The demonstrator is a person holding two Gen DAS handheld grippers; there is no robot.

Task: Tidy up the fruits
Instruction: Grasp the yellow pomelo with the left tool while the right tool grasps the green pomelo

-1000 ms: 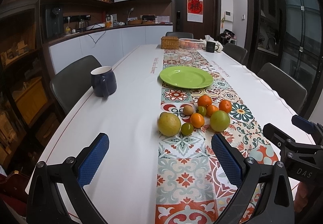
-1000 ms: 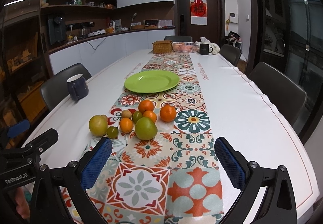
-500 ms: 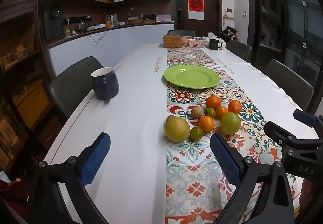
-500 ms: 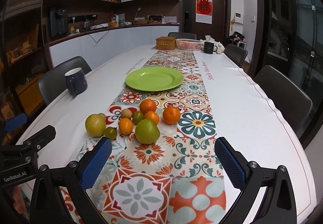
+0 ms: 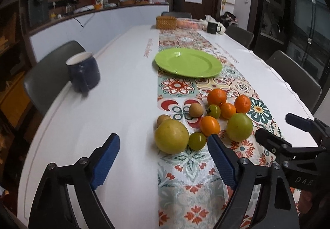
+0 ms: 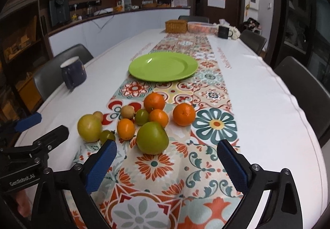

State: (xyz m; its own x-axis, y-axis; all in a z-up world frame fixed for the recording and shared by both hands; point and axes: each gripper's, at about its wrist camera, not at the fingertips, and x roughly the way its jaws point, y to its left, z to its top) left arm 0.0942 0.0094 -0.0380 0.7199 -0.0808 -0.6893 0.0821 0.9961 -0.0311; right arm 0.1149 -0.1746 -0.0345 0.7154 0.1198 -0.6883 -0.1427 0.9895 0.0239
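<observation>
On the patterned floral runner (image 6: 206, 158) down the middle of the long white surface (image 5: 115, 105), the fruits sit bunched in one loose cluster, and the round lime-green plate (image 5: 188, 62) lies bare just beyond them, which reads as the place they are meant to go. You hold both claws low and angled down at the near edge of that cluster, side by side, so each faces its own likely target. Your left claw (image 5: 164, 158) is lined up on the big yellow-green round citrus (image 5: 171, 136), with the small green fruit (image 5: 197, 141) touching it on the right; its blue-padded jaws are closing, but nothing is between them yet and the pads touch no fruit. Your right claw (image 6: 166, 161) faces the large green tomato-shaped fruit (image 6: 152, 138), also narrowing slightly, still empty and short of it. The four orange mandarins (image 6: 183, 114) and the small tan fruits (image 5: 196, 110) lie farther back, harder to reach first. The dark blue ceramic mug (image 5: 83, 72) stands well apart at the left edge, clear of your path. Taking the nearest, biggest pieces first looks the sensible order
</observation>
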